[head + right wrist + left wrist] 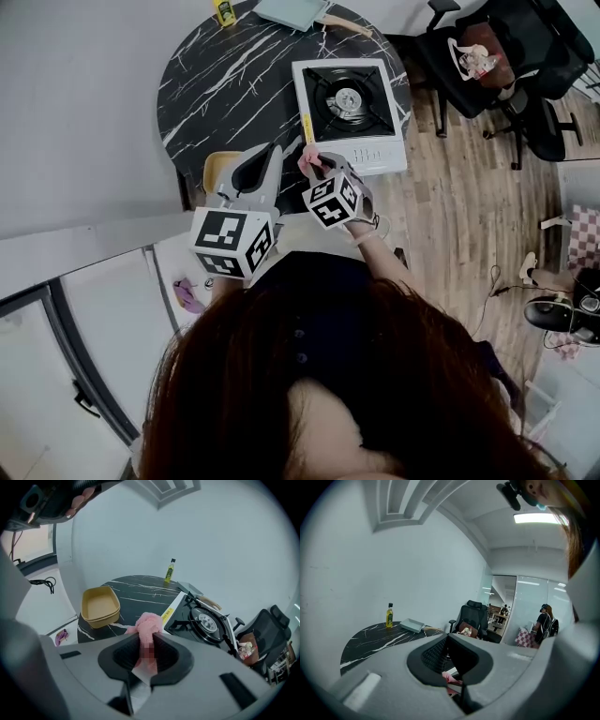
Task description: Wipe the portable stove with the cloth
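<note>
Presently the pink cloth (149, 622) sits pinched between the right gripper (149, 638) jaws, near the portable stove (204, 623) on the tabletop (216, 84). The left gripper (448, 637) jaws are pressed together, holding nothing.

On the table (211, 89), the portable stove (349, 105) sat toward 3 o'clock, the bottle (224, 11) at 11, the tray (292, 11) at 12, the tub (216, 170) at 7. An office chair (473, 56) stood beyond at 2.
</note>
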`<state>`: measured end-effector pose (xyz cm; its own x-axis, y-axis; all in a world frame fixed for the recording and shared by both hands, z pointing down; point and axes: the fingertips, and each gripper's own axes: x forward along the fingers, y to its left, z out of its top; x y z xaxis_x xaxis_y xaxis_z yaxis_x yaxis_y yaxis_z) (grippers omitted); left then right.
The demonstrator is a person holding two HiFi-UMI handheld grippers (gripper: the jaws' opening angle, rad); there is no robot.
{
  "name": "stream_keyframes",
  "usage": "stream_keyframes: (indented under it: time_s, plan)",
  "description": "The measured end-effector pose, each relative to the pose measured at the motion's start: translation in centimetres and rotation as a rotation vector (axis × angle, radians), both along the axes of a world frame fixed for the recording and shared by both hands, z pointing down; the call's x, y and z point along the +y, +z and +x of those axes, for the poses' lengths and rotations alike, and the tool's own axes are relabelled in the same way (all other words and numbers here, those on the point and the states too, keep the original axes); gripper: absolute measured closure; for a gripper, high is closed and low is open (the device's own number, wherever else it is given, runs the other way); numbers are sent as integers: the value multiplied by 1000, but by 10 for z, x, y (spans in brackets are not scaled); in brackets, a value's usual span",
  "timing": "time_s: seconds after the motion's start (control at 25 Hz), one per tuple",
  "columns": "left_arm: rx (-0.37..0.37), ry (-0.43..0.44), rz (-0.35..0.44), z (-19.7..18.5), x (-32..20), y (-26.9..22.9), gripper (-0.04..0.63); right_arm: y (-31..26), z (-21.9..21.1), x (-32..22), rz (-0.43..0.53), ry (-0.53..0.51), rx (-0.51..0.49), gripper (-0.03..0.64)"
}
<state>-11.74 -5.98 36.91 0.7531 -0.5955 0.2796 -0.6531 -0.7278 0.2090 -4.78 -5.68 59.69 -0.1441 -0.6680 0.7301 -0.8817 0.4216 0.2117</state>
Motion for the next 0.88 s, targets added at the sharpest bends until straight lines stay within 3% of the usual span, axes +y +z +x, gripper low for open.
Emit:
stream_keyframes:
  time_s: [0.36, 0.88]
  plan:
    - [-11, -11, -1, -14, -15, 5, 583, 1, -3, -18, 8, -6, 34, 541]
    - [-4, -29, -1, -29, -33, 11, 583, 2, -5, -38, 42, -75, 203, 541]
